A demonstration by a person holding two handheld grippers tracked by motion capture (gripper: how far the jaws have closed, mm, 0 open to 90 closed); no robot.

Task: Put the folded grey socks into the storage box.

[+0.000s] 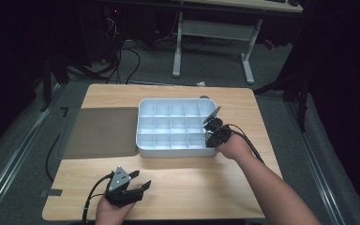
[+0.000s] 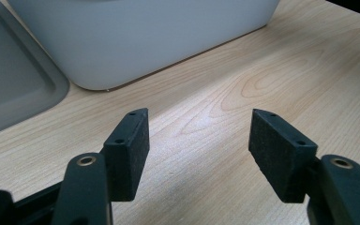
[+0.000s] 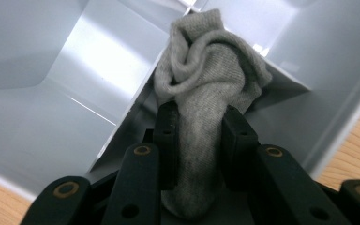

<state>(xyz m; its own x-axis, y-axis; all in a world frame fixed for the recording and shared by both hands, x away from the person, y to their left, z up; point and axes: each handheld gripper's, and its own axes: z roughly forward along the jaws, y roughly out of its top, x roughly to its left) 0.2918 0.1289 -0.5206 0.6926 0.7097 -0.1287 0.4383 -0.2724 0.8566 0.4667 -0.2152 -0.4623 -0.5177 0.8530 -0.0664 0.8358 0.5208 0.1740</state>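
I have the right gripper [image 3: 196, 136] clamped on a rolled grey sock [image 3: 206, 108], nose-down over the near right corner of the white divided box [image 1: 146, 150], so the sock can drop into a compartment just ahead of the jaws. My left gripper [image 2: 199, 150] rests empty, jaws apart, over the table [image 2: 225, 93], clear of the box.

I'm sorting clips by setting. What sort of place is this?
Probably a lab or workshop room: a wooden table on carpet, cables on the floor, an adjustable desk frame behind, and a white divided organiser box.
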